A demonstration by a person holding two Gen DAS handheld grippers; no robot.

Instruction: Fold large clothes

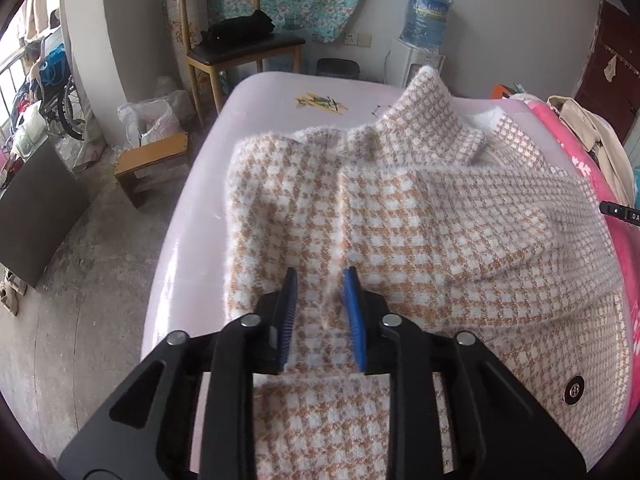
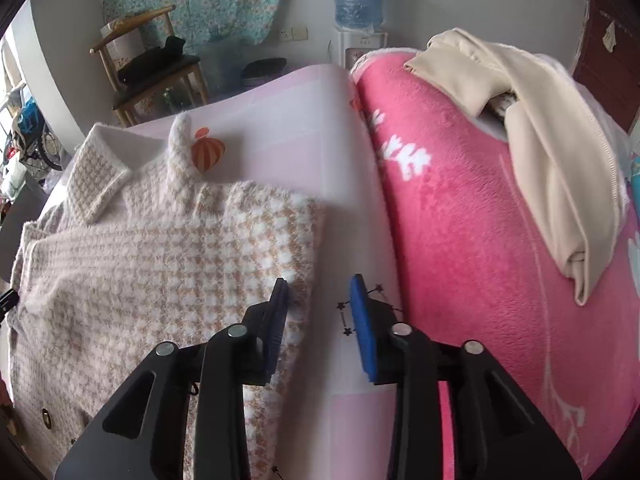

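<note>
A fuzzy coat (image 1: 420, 208) in an orange and white houndstooth check lies spread on the pale pink bed sheet (image 1: 280, 92), its collar (image 1: 432, 120) turned up at the far end. My left gripper (image 1: 321, 280) is open low over the coat's near part, with a raised crease of cloth between the blue pads but not pinched. In the right wrist view the coat (image 2: 140, 260) fills the left side. My right gripper (image 2: 320, 284) is open at its right edge, one finger over the fuzzy hem and the other over bare sheet (image 2: 300, 120).
A bright pink blanket (image 2: 480, 220) covers the bed's right side with a cream garment (image 2: 540, 140) on it. Beyond the bed stand a wooden chair (image 1: 240, 48), a low stool (image 1: 152, 160) and a water dispenser (image 1: 424, 20). A metal snap button (image 1: 574, 390) shows on the coat.
</note>
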